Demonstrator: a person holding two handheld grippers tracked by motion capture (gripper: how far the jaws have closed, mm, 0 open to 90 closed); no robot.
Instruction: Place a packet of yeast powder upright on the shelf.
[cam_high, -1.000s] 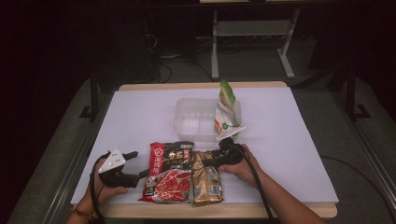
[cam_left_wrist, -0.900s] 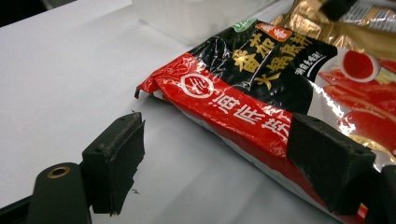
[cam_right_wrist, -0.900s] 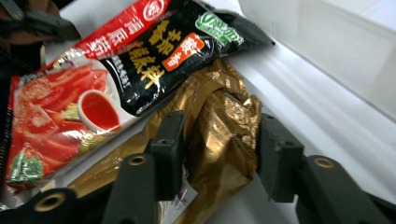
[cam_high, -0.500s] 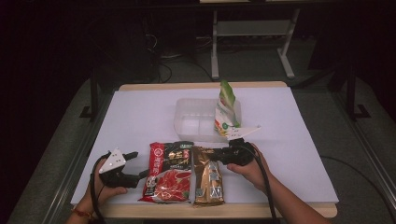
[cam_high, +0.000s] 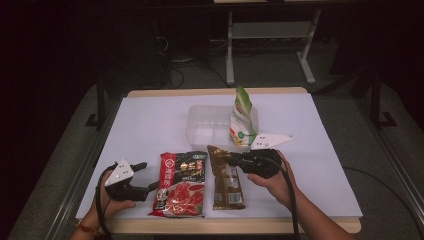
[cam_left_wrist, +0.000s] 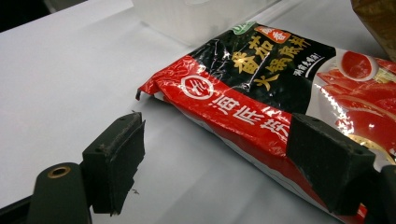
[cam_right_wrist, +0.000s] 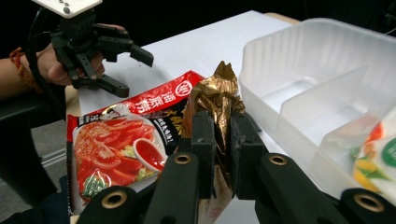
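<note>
The gold packet is pinched at its top end by the right tongs, and the crinkled gold tip can be seen sticking up between the two black pads, which have just been closing on it. The rest of the packet is laid on the white desk, with its long side running from the tongs back toward the person, so the top end is raised a little while the bottom end seems to be left resting on the desk. The clear plastic box is found just past the packet's top end, on the far side of the tongs, and a green and white bag is stood up at the box's right side. The way from the packet to the box is short and straight ahead, so the right hand is the nearer one for the move, and the packet would likely need to be lifted over the box's near wall. The right hand is held low, with the tongs pointed sideways toward the left. The left tongs are kept wide apart, with nothing between them, and are held at the left edge of the red packet, which is laid flat beside the gold one. The left hand is rested near the front edge of the desk.
</note>
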